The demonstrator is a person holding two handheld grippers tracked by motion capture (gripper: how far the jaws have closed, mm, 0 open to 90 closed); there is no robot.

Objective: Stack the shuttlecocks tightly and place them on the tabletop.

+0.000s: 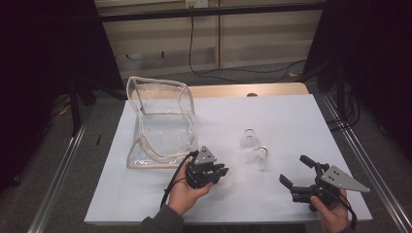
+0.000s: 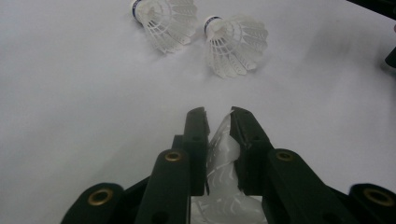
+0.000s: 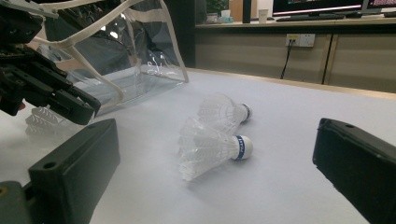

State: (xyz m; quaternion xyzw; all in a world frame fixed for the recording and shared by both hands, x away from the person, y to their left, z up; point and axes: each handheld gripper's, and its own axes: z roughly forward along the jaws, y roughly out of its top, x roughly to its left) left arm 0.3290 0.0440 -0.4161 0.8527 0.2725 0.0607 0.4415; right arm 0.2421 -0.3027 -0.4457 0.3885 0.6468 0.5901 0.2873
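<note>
The left claw (image 1: 219,173) pinches one white feathered shuttlecock (image 2: 224,154) by its skirt, just beside the clear plastic zip pouch (image 1: 163,124) on the white table (image 1: 291,116). Two more shuttlecocks (image 1: 248,139) (image 1: 259,158) lie farther from the pouch, apparently still to be packed. The right claw (image 1: 297,172) hangs spread and empty.

Three shuttlecocks (image 1: 248,139) (image 1: 260,158) (image 2: 224,158), one clear bag (image 1: 160,124), two hand-held grippers (image 1: 218,174) (image 1: 297,171).

Glossy clear plastic bag (image 1: 160,126), white feathery shuttlecocks (image 3: 210,144), matt white table (image 1: 291,116).
</note>
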